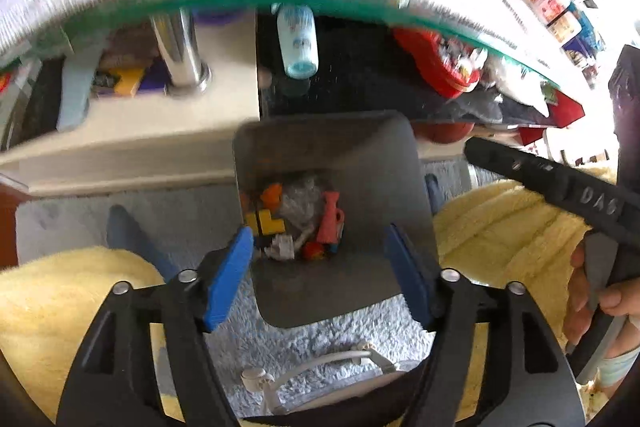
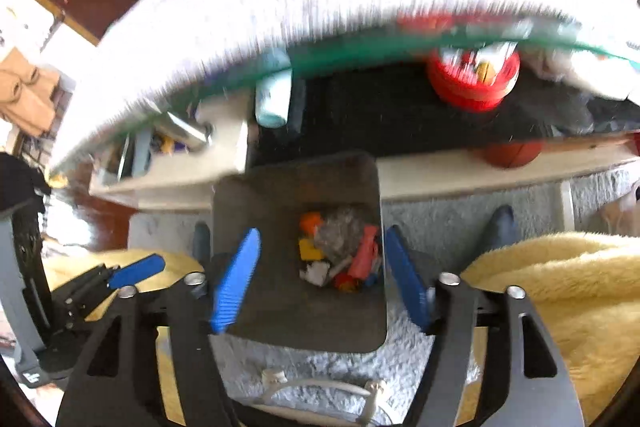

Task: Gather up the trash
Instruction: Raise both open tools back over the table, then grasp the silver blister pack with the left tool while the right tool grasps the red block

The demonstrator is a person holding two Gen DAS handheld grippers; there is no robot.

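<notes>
Grey rug [image 1: 192, 203]; both jaws open, empty, above bin [image 1: 332, 147] holding trash [image 1: 296, 223].

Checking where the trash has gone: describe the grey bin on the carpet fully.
The grey bin is a rectangular, rounded-cornered, lidless container, seemingly plastic, standing upright on pale shaggy carpet against the low table's edge. At its bottom lie crumpled clear plastic, orange, yellow and pink pieces, and white scraps. Nothing visibly touches its rim.

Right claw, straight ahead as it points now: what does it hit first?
Probably the trash pile at the bottom of the open grey rectangular bin; the right claw stands open and empty above it. Depth is unclear.
</notes>
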